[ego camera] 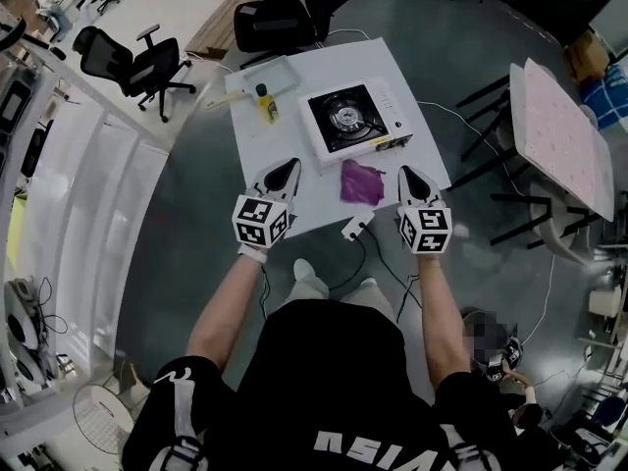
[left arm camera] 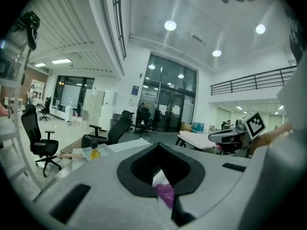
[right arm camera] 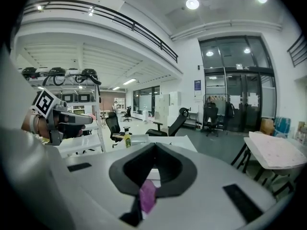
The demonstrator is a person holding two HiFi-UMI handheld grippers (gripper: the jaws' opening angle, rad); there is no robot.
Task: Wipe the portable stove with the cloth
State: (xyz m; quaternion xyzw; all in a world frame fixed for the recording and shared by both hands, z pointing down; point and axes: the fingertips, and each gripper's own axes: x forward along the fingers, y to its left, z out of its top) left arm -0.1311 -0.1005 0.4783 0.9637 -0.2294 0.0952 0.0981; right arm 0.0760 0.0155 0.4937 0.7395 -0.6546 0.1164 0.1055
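My cloth (ego camera: 361, 183) is purple. The stove (ego camera: 355, 121) is white with a black top and a silvery burner, on a white table (ego camera: 314, 199). The bottle (ego camera: 267, 104) is yellow. My left gripper (ego camera: 290, 165) and right gripper (ego camera: 406, 171) are pale grey with black pads, each bearing black-and-white square markers. The chairs (ego camera: 132, 62) are black, the floor (ego camera: 196, 224) grey.

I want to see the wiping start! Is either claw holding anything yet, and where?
Nothing is held. The left claw and right claw are both shut and empty; the purple cloth lies loose on the table between them.
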